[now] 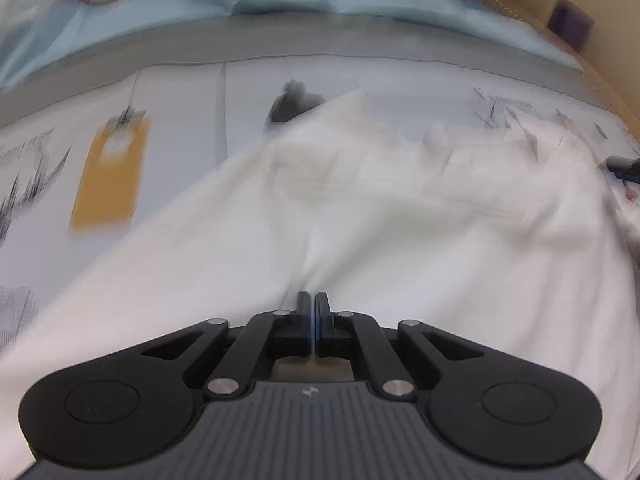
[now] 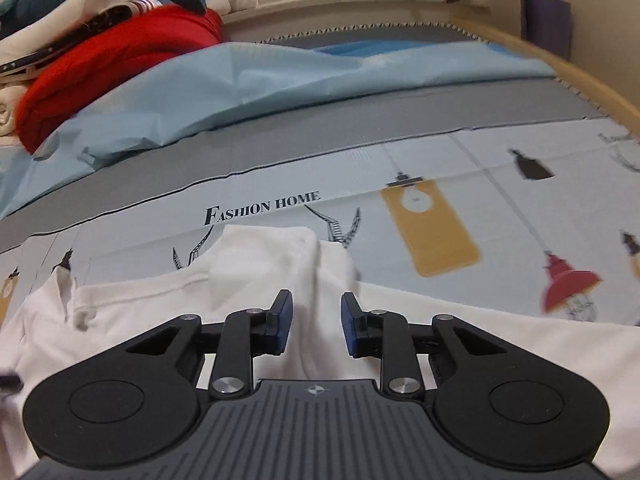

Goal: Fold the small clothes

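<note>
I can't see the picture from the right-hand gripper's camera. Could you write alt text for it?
The black right gripper hangs open over a rumpled white cotton garment, a raised fold of cloth between its blue-padded fingers. The garment lies on a pale printed bedsheet reading "FASHION HOME"; behind lie a light blue sheet and a folded red cloth.

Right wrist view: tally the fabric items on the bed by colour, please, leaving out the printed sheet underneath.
White: 1, the white cotton garment between the open right gripper fingers.
Red: 1, the red folded cloth at far left.
Light blue: 1, the light blue crumpled sheet.
Cream: 1, the cream folded item on the pile.
Total: 4
</note>
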`<state>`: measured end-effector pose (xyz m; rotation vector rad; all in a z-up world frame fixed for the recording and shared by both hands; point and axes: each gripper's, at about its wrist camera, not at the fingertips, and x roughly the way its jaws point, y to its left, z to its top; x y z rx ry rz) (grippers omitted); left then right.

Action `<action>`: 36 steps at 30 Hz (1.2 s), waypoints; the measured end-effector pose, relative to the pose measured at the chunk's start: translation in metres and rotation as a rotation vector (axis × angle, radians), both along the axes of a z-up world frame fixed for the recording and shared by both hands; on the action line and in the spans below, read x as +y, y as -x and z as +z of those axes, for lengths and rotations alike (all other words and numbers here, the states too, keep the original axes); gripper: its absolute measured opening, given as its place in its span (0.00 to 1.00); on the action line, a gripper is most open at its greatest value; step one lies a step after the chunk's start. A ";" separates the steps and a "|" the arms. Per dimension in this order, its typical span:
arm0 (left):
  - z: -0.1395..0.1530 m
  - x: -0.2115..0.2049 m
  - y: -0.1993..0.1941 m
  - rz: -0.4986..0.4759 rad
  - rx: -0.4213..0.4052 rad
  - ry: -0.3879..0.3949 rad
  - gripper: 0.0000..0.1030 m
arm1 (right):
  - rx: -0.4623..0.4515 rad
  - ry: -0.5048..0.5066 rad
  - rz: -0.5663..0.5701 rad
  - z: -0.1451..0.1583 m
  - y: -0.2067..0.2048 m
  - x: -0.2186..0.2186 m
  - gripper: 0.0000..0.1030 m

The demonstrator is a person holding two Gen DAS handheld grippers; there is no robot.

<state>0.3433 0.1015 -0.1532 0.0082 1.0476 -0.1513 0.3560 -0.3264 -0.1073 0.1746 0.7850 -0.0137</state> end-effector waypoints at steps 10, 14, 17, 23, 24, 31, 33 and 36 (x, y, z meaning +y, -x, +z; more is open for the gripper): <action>0.077 -0.040 0.129 -0.085 0.026 0.086 0.30 | -0.086 -0.070 0.119 0.099 0.137 0.008 0.27; 0.058 -0.084 0.190 -0.227 0.079 0.069 0.55 | -0.047 -0.089 0.126 0.099 0.217 0.005 0.28; 0.036 -0.114 0.216 -0.287 0.094 -0.055 0.60 | 0.050 -0.080 0.079 0.077 0.262 -0.003 0.29; 0.019 -0.113 0.227 -0.171 0.081 -0.085 0.02 | 0.202 -0.117 -0.038 0.026 0.323 -0.028 0.29; 0.024 -0.106 0.231 -0.143 0.084 -0.068 0.02 | 0.224 -0.113 -0.062 0.018 0.331 -0.032 0.29; 0.080 -0.023 0.300 0.068 -0.040 0.051 0.01 | 0.281 -0.160 -0.148 -0.021 0.350 -0.052 0.42; 0.082 0.008 0.321 0.171 -0.019 0.065 0.01 | 0.319 -0.178 -0.161 -0.030 0.348 -0.052 0.42; 0.086 0.053 0.343 0.318 -0.008 0.220 0.01 | 0.324 -0.152 -0.121 -0.033 0.342 -0.042 0.42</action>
